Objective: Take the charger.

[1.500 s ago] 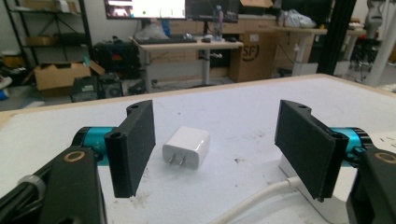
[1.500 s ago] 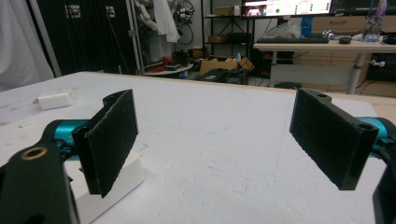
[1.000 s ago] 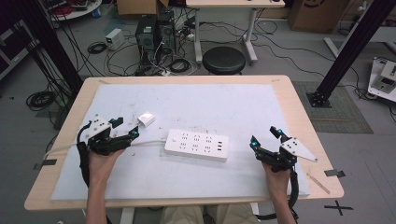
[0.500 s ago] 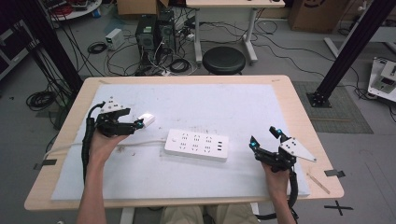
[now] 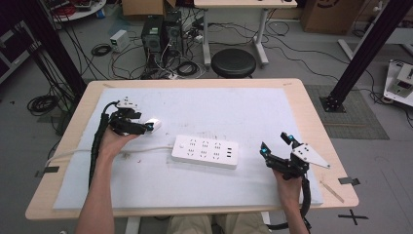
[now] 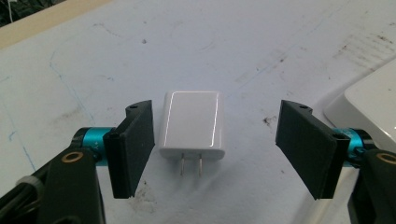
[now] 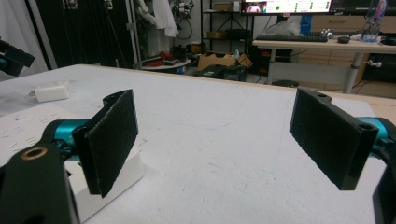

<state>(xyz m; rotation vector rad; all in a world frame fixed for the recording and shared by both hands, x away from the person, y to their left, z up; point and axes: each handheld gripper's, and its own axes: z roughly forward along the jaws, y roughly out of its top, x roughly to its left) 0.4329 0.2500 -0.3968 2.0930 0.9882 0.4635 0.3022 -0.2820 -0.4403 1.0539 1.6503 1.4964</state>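
The left gripper (image 6: 215,147) is spread wide, with the white USB wall charger (image 6: 192,125) lying flat on the white mat (image 5: 209,109) between its two black jaws. Neither jaw touches the charger; a gap shows on each side, narrower at the left jaw. The charger's two metal prongs (image 6: 191,166) point back toward the gripper body. In the high view the left gripper (image 5: 146,127) sits at the left side of the table (image 5: 311,117), with the charger (image 5: 154,124) at its tips.

The white power strip (image 5: 205,151) lies flat near the middle of the mat, to the right of the charger and apart from it. Its white cord (image 5: 126,151) runs left toward the table edge, passing under the left hand (image 5: 113,141).

The right gripper (image 5: 276,146) is at the right side of the mat, right of the power strip and not touching it. Its jaws are parted and hold nothing. In the right gripper view, the power strip's end (image 7: 119,177) lies beside the left jaw.
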